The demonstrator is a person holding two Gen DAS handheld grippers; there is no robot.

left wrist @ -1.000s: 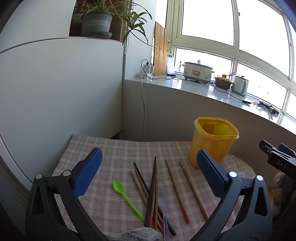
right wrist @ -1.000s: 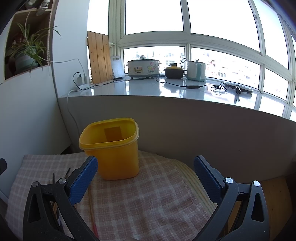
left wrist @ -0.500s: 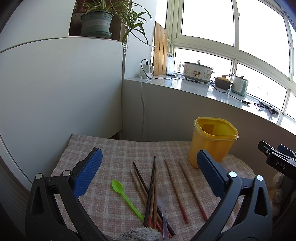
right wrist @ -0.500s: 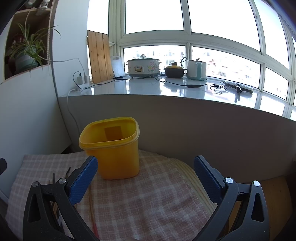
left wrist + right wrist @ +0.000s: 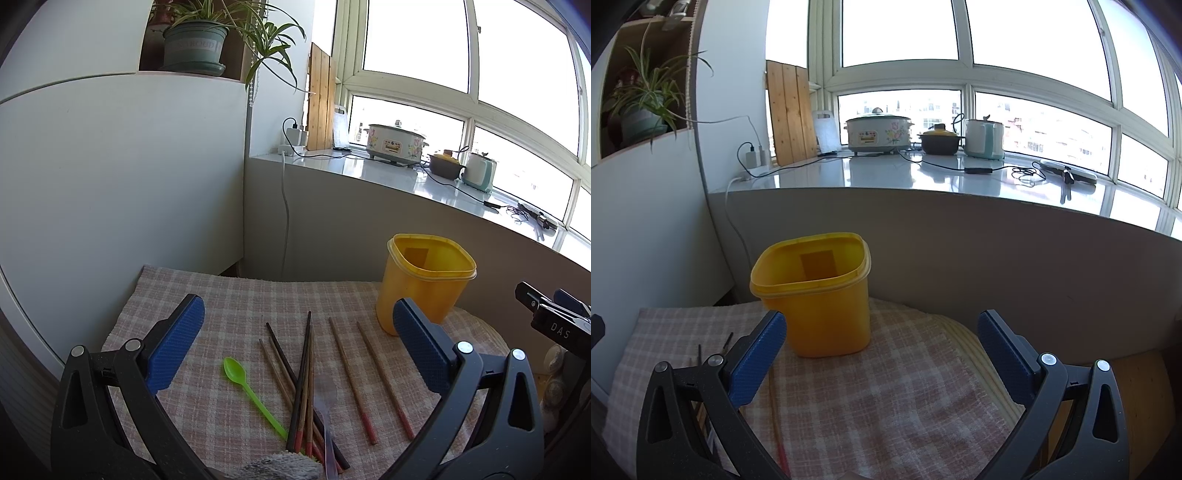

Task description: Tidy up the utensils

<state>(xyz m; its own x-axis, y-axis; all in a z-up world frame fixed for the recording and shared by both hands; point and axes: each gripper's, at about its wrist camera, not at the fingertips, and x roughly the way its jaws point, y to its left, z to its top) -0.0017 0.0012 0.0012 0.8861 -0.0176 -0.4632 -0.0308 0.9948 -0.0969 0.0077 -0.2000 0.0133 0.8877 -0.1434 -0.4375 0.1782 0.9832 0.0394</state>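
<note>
Centrally on the checked cloth (image 5: 229, 295) lay the utensils: a loose bundle of dark and brown chopsticks (image 5: 303, 380), crossing one another at their near ends, tips pointing far. Two more brown chopsticks (image 5: 369, 376) with red near ends lay just right of the bundle, apart from it and roughly parallel to each other. A green spoon (image 5: 251, 391) lay left of the bundle, bowl to the far left, handle running near-right toward the bundle's base. A clear spoon (image 5: 325, 398) lay on the bundle's near end, bowl up.

A yellow tub (image 5: 424, 284) stood upright and lidless at the far right of the cloth, near the tips of the right-hand pair but not touching them. In the right wrist view the tub (image 5: 820, 291) sat just beyond the left blue pad.

Left gripper (image 5: 295, 354): held above the utensils, jaws spread wide, nothing between the pads, touching nothing.

Right gripper (image 5: 882, 358): held above the right part of the cloth (image 5: 886, 387), jaws spread wide, gripping nothing. Its black body showed at the right edge of the left wrist view.

Surroundings: a white cabinet (image 5: 122, 184) to the left with a potted plant (image 5: 195, 44) on top; a sill (image 5: 923, 177) under the windows carrying a floral cooker (image 5: 879, 133), a dark pot (image 5: 940, 142), a white kettle (image 5: 984, 142) and cables.
</note>
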